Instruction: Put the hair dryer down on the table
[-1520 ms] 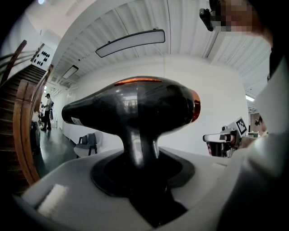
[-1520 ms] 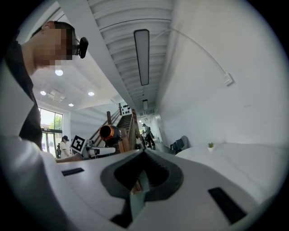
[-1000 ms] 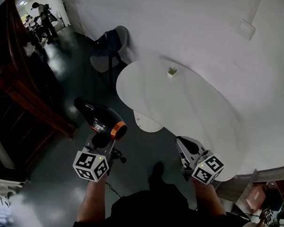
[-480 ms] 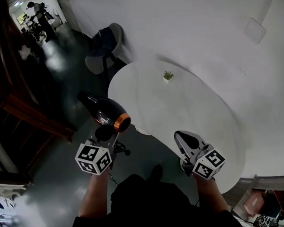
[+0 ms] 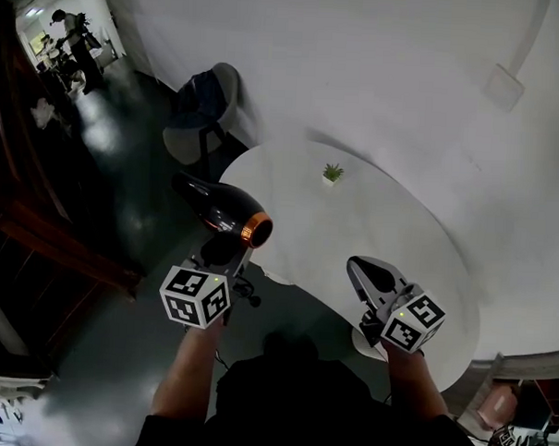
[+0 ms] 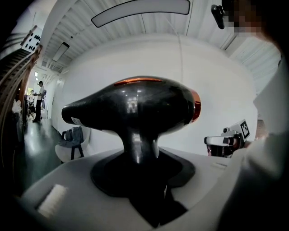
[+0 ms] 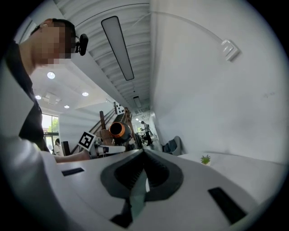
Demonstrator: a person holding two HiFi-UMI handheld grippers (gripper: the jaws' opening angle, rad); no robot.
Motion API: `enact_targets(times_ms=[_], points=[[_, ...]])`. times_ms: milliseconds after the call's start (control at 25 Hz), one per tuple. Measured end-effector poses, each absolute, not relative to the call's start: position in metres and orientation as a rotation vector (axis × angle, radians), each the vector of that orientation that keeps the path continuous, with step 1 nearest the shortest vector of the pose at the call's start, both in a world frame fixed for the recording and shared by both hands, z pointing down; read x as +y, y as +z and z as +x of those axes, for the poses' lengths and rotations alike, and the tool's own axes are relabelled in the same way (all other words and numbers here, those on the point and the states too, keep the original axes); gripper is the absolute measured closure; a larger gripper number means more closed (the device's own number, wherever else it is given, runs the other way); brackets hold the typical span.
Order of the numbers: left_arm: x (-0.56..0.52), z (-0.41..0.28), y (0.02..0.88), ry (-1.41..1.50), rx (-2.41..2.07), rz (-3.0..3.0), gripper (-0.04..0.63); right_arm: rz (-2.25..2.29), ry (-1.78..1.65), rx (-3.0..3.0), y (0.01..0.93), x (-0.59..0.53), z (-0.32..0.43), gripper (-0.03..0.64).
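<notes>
Left gripper [image 5: 223,255] pinches the black hair dryer [image 5: 223,210] by its handle, aloft at the left edge of the white oval table [image 5: 372,221]. Right gripper [image 5: 362,272], jaws pressed together and empty, hovers above the near rim. A clean set-down likely means carrying it inward over bare tabletop, away from the chair [image 5: 196,112], short of the small potted plant [image 5: 332,174].
</notes>
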State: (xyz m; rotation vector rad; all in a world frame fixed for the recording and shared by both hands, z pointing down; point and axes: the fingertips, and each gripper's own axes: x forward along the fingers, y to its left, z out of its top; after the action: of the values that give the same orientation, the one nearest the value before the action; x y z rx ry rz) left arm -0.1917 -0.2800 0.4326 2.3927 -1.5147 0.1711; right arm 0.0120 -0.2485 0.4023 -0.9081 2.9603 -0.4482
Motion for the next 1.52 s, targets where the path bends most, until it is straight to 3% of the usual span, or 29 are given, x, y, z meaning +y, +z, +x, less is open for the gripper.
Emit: enact_targets(times_ms=[360, 1520], points=[[-0.328, -0.202, 0.461, 0.273, -1.398, 2.417, 0.422, -1.034, -0.498, 2.937, 0.421, -0.268, -0.013, 0.604], [-0.479, -0.124, 0.646, 0.759, -1.172, 2.099, 0.422, -1.049, -0.717, 2.905, 0.477, -0.374, 0.058, 0.604]])
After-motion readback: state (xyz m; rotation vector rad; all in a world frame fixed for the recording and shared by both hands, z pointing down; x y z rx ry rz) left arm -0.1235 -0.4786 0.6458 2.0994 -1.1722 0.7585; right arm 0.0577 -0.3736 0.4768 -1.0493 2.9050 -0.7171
